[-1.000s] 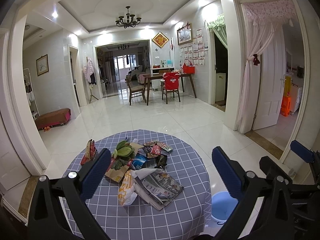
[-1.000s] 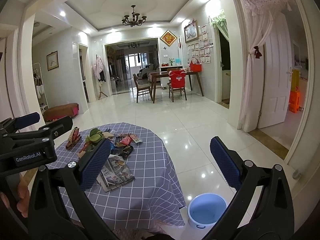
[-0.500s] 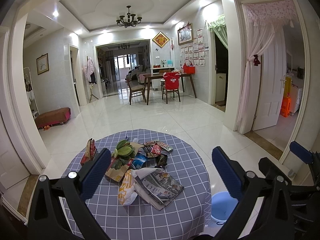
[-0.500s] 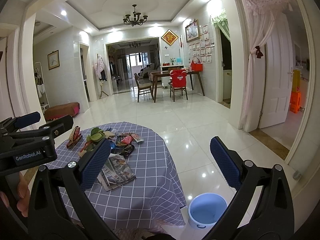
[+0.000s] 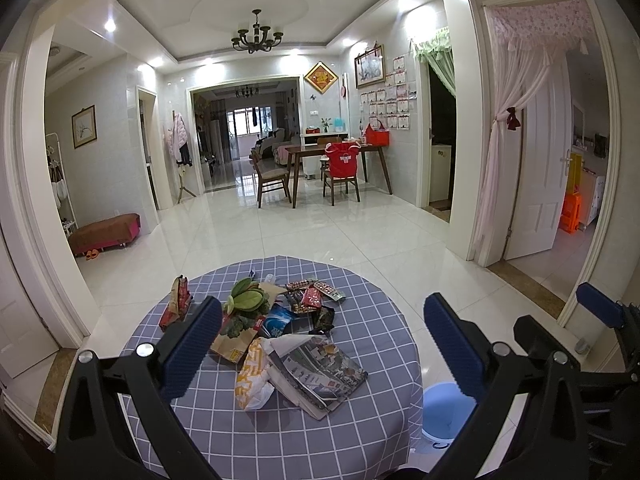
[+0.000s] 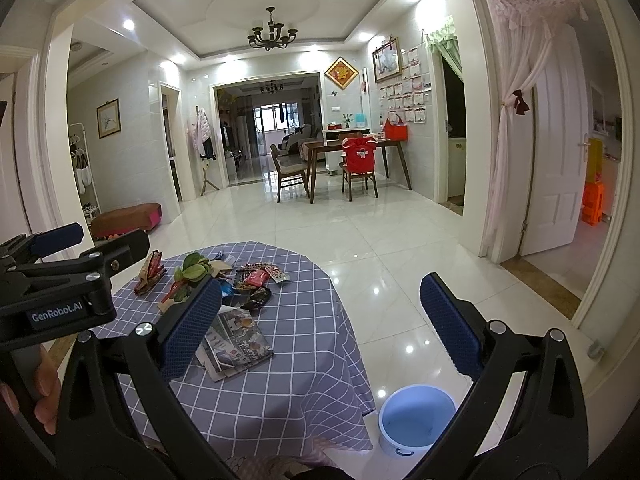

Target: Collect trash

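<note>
Both sets of tongs, the left gripper (image 5: 322,344) and the right gripper (image 6: 320,324), hang wide apart with nothing between them, above a round table (image 5: 360,420) in a blue checked cloth. The trash pile (image 5: 280,320) of wrappers, leaves and a newspaper (image 5: 316,372) sits mid-table. A blue bucket (image 6: 416,420) stands on the glossy white tile floor (image 6: 360,240) just beside it.

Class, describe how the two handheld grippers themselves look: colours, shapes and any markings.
Both the left gripper and right gripper have black angular frames with silver screws and two blue, textured finger pads. White "GenRobot.AI" lettering marks the left one's side.
</note>
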